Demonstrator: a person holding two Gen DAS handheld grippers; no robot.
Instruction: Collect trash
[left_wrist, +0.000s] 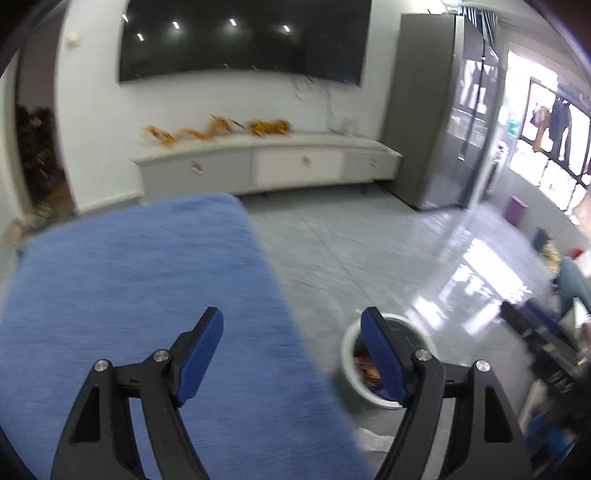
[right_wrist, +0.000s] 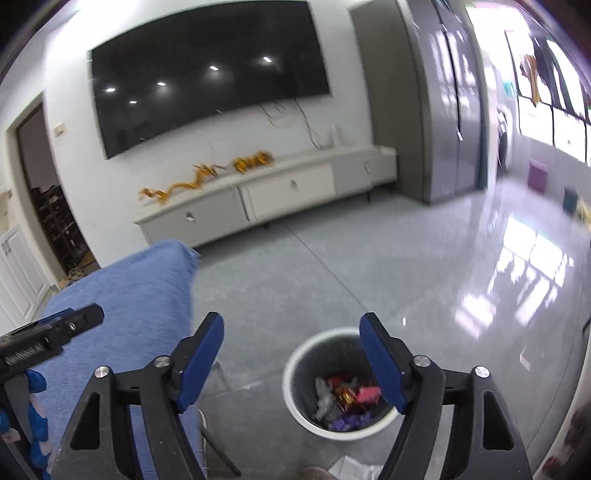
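Both grippers, left (left_wrist: 291, 330) and right (right_wrist: 291, 334), spread wide and empty, bin (right_wrist: 341, 384) just below the right fingers already holds wrappers (right_wrist: 347, 400), blue-clothed table (left_wrist: 147, 295) under the left looks bare, so probably near done.

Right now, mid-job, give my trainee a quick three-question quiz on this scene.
1. True or false: the right tool is shut on a wrapper.
2. What covers the table? A) blue cloth B) newspaper C) bare wood
3. What already lies in the white bin?

Key:
1. False; both it and the left tool are open and hold nothing.
2. A.
3. Mixed wrappers, red, pink and purple among them.
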